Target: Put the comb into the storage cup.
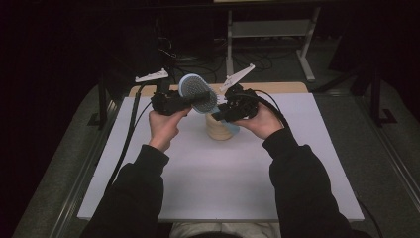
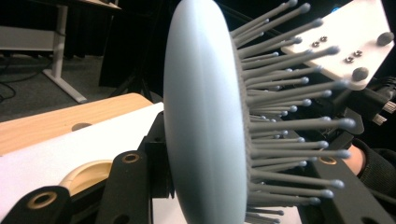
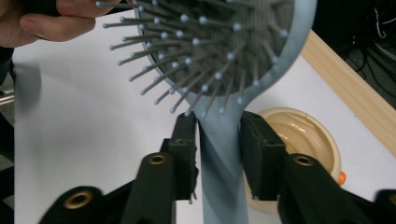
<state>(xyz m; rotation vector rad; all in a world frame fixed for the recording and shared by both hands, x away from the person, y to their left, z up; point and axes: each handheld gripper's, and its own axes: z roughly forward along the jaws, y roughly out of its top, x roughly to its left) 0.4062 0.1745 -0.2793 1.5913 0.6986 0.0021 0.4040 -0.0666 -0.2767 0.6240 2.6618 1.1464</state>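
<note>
The hairbrush was pale blue, with an oval head, a grey cushion and long grey bristles ending in small round tips. It was held up in the air above the white bench, over a tan round container that stood there. The left claw was clenched on the brush head; in the left gripper view the smooth back of the head rose between its jaws, bristles pointing right. The right claw had its jaws on either side of the brush handle, with narrow gaps showing in the right gripper view; whether its pads pressed the handle I could not tell.
</note>
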